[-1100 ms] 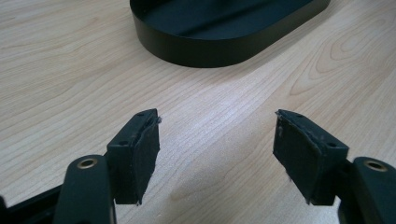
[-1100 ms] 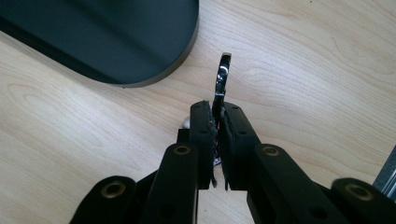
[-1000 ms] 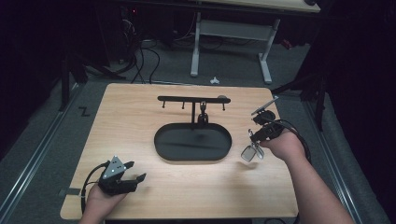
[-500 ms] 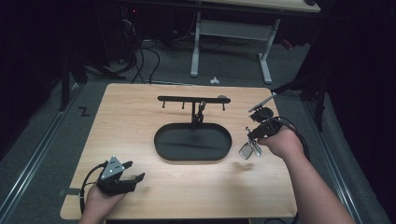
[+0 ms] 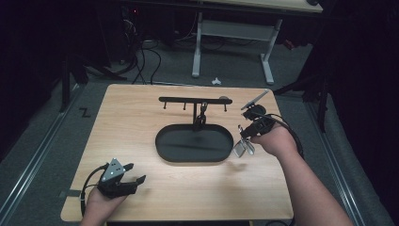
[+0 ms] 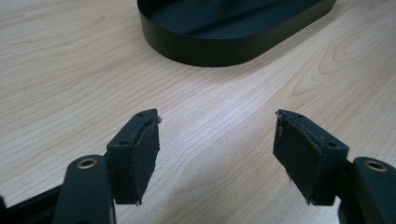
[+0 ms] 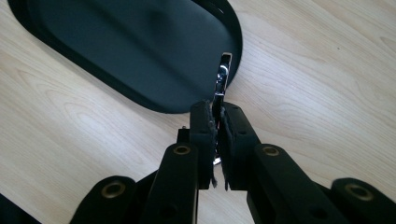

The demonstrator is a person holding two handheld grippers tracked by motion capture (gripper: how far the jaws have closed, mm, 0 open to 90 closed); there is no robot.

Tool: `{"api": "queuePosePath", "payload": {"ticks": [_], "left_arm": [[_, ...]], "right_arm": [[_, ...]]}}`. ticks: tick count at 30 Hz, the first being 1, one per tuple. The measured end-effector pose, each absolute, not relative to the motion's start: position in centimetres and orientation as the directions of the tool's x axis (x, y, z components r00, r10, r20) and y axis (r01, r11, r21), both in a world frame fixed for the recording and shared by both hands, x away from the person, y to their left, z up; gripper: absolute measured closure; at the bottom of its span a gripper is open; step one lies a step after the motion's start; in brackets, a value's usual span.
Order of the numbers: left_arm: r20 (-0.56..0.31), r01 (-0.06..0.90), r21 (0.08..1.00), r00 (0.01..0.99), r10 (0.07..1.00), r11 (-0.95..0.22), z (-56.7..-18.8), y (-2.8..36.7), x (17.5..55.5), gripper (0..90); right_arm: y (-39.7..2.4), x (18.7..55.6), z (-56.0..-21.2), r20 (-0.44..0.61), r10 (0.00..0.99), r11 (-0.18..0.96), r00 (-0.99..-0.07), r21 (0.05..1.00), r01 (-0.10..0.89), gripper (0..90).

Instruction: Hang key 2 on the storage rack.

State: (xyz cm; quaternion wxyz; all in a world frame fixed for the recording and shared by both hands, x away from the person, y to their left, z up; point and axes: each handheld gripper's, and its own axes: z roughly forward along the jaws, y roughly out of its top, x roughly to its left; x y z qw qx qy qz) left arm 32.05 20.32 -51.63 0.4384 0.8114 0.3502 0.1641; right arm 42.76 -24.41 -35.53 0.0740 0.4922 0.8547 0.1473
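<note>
Over the wooden table [image 5: 141,122], right gripper [image 7: 217,109] jaws clench a metal clip [image 7: 222,74] above the tray rim [image 7: 236,51]; left gripper [image 6: 217,140] jaws released

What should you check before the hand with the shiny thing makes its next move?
1. Right gripper shut on the shiny metal piece: ok.
2. Piece held above the table, near the right end of the black tray: ok.
3. Hooks on the black rack free: not ok for one, something dark hangs by the post; the others look bare.
4. Left gripper open and holding nothing: ok.
5. What the metal piece is: cannot tell.
</note>
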Motion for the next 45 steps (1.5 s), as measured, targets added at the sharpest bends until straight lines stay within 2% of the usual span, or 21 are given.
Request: {"api": "queuePosePath", "payload": {"ticks": [27, 45], "left_arm": [[-0.05, 0.441, 0.818, 0.695, 0.717, -0.371, -51.8, 20.6, 32.1, 31.8], [-0.054, 0.451, 0.812, 0.69, 0.721, -0.37, -52.0, 20.8, 32.2, 32.0]], "right_arm": [[-20.6, 44.6, -33.3, 0.024, 0.821, 0.523, -0.57, 0.369, 0.768, 84.4], [-20.4, 46.8, -32.5, 0.033, 0.831, 0.502, -0.556, 0.388, 0.773, 84.4]]}}
